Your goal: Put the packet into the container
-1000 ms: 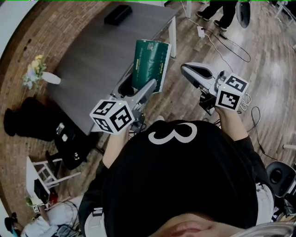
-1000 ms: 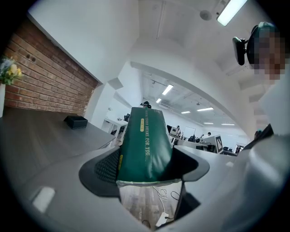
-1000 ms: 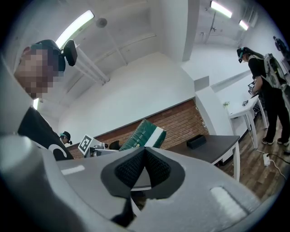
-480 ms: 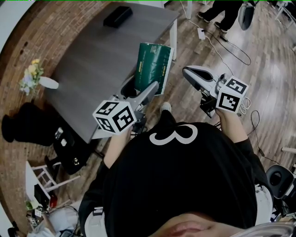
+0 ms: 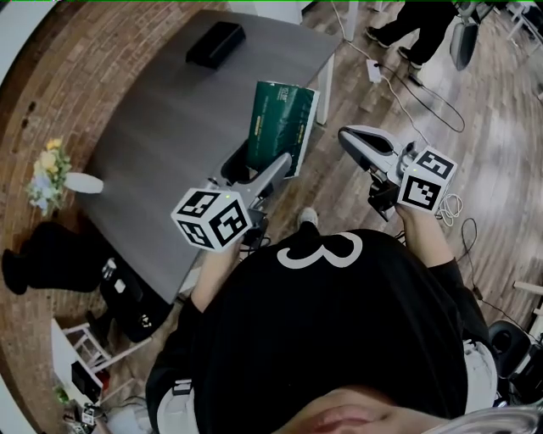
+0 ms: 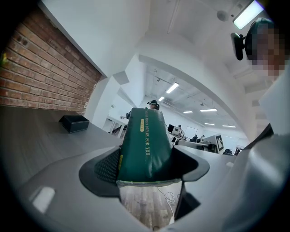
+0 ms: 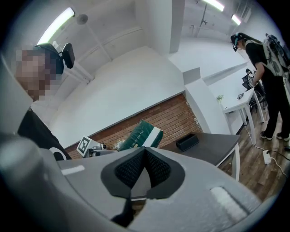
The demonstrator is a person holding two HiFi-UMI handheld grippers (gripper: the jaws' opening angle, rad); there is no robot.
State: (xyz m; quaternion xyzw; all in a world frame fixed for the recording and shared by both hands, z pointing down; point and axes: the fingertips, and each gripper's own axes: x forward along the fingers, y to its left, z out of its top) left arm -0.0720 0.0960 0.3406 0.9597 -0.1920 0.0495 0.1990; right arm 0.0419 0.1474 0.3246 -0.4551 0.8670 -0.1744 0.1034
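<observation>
At the far left a white vase of flowers [image 5: 82, 182] stands near the corner of the grey table [image 5: 161, 127]. It sits lower in our head view than a second ago, and the table takes up more of the picture, so we have stepped forward along it. Further up the tabletop the black container [image 5: 215, 44] rests near the far end, well apart from us; we cannot make out anything inside it.

Next come our left tongs [image 5: 270, 166], clamped on the bottom edge of the green packet [image 5: 281, 119]. The packet stands upright above the jaws, in the air about over the table's long edge. In the left gripper view it fills the gap between the pads with its lower hem pinched there, and the hold looks the same as before, with no slip. To the right, our right tongs [image 5: 349, 137] hang over the wooden floor, jaws closed together on nothing. At the top right a person's legs [image 5: 417, 21] stand by some cables.

So what has changed is our place, not our grip: the packet is nearer the container but not yet over it. We judge the carry about midway. The left tongs must reach on across the table before letting go.
</observation>
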